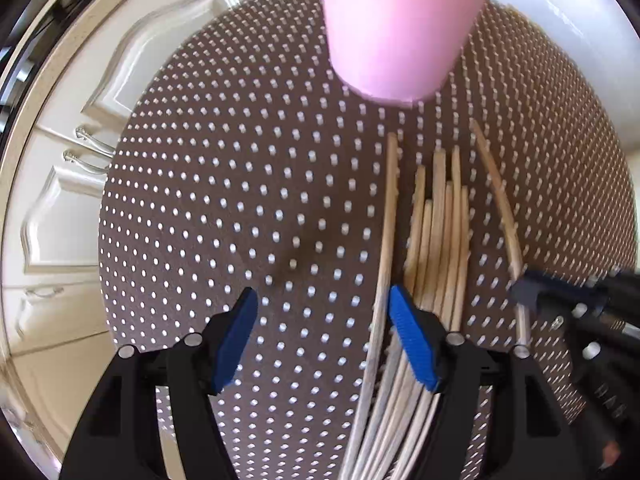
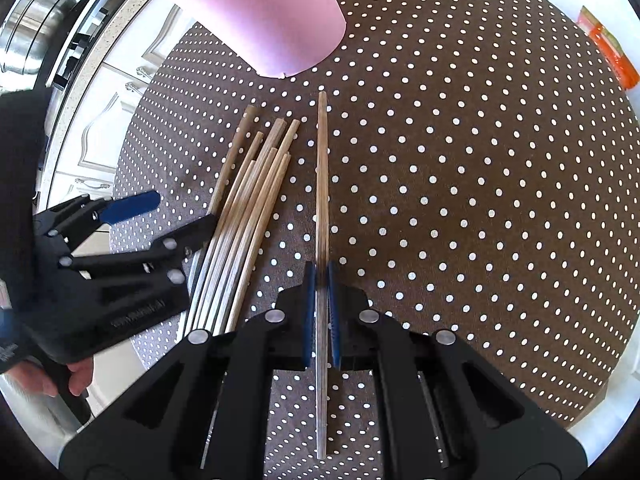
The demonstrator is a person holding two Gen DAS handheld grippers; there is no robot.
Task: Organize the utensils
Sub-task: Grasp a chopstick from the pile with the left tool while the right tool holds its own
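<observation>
We see a round table (image 2: 480, 208) covered with a brown cloth dotted in white; white cabinet doors (image 1: 80, 128) stand beyond its left edge, and steel pots (image 2: 36, 36) sit on a counter past them. A pink cup (image 2: 260, 12) stands at the far edge of the table, just beyond the tips of the sticks. In the left wrist view the cup (image 1: 400, 28) fills the top of the frame. An orange packet (image 2: 608, 48) lies at the far right edge of the table.

Near the left edge of the table we find a bundle of wooden chopsticks (image 2: 248, 208) lying flat, fanned slightly, with their far ends pointing toward the cup. Our left gripper (image 1: 324, 340) hangs over the near end of this bundle (image 1: 436, 232), its jaws spread wide with nothing between them; one blue pad (image 1: 412, 340) sits right over the sticks. From the right wrist view we see that left gripper (image 2: 172, 216) at the bundle's left side.

One single chopstick (image 2: 322, 184) lies apart, just to the right of the bundle, pointing toward the far edge. Our right gripper (image 2: 321, 312) is closed narrowly on it, both blue pads (image 2: 309, 312) pressed against its sides near the stick's thinner near half. We cannot tell whether the stick is lifted or resting on the cloth.
</observation>
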